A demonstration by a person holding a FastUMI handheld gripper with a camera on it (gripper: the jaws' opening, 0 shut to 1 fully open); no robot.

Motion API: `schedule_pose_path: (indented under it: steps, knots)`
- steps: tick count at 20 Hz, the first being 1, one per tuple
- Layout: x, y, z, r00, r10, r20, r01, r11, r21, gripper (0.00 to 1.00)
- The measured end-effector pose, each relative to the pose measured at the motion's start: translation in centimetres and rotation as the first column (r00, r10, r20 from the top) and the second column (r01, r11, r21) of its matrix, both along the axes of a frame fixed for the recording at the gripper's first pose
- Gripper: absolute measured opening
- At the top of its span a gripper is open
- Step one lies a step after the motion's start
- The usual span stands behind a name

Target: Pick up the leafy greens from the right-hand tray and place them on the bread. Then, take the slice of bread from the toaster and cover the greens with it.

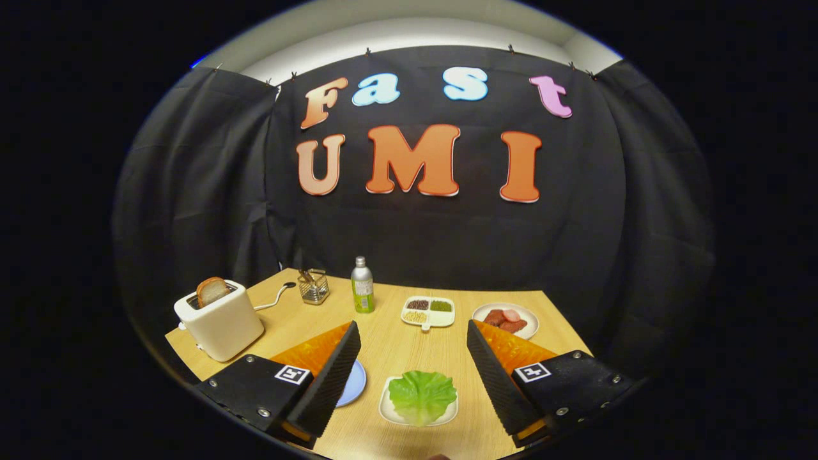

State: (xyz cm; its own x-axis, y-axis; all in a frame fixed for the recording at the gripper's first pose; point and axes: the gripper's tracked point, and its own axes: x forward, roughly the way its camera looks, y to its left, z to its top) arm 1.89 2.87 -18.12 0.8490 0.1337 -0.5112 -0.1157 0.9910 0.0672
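To the far left of the tool [412, 377], well beyond its left finger, a toaster [220, 319] is seen on the worktop [390, 338] with a slice of bread [212, 291] standing up out of its slot. Just behind the left finger, a blue plate [353, 383] is partly hidden; whether the other bread lies on it cannot be told. The fingers of the tool are held wide apart and nothing is clamped. Between them, slightly ahead and below, the leafy greens [422, 396] are found lying flat on a white tray [388, 409]; no contact with either finger is made. Further beyond the fingers, a wire holder [313, 287], a bottle [362, 285], a divided dish of seeds [428, 311] and, to the right, a plate of sliced sausage [505, 319] are set out, well apart from the greens.

The step in hand is judged to be the approach to the greens, with the task barely begun. For it to be done well, the tool should be lowered with the leaf kept centred between the fingers, and the closing should be made low, near the tray, so that the thin, limp leaf is gathered rather than skimmed. A gentle squeeze is advised, since the leaf may tear or slip, and the tray could be dragged if its rim is caught
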Motion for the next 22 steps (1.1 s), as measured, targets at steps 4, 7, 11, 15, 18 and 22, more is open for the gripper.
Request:
schedule_pose_path:
  steps: [4,7,11,15,18,22]
  knots:
    - [-1.4,1.0,-4.0,0.977,0.035,-0.212,-0.013,0.995,0.103,1.00]
    - [-1.4,0.3,-6.7,0.956,0.031,-0.293,-0.015,0.998,0.058,1.00]
    - [-2.5,0.5,-10.9,0.890,0.048,-0.453,-0.039,0.999,0.030,0.98]
    - [-3.3,1.3,-13.8,0.825,0.081,-0.560,-0.067,0.997,0.046,0.94]
    - [-3.0,0.6,-16.0,0.794,0.058,-0.606,-0.081,0.997,-0.012,0.92]
    - [-2.6,0.4,-18.8,0.747,0.038,-0.664,-0.072,0.997,-0.024,0.89]
